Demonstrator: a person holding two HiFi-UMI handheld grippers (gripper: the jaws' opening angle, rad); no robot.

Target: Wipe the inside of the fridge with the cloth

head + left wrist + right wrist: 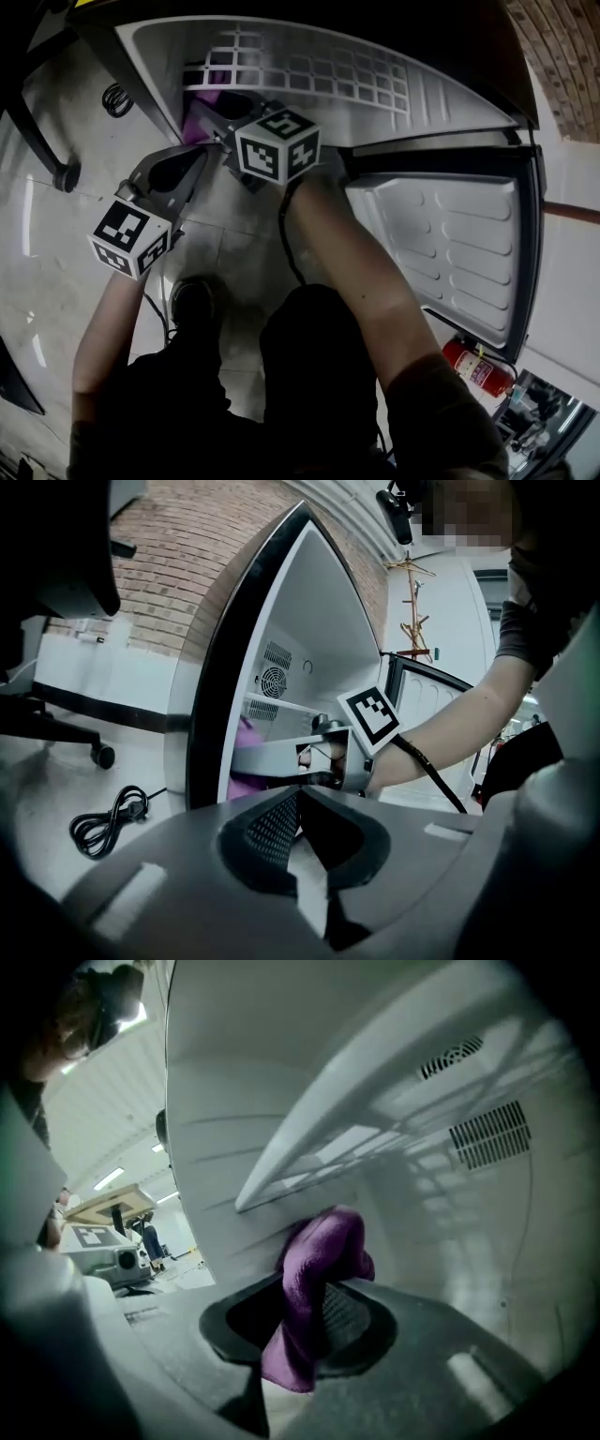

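Purple cloth point(317, 1260), pinched in the jaws of the right gripper point(309, 1321) just under the shelf point(375, 1115) at mid-frame, probably needs flat, overlapping strokes along the fridge point(234, 1072) wall, with the left gripper point(298, 841), jaws together and empty, kept outside.

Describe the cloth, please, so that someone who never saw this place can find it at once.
Look at the white fridge standing open on the floor, and inside it, below the wire shelf. There the right tongs pinch the cloth: the only purple, soft thing in there.
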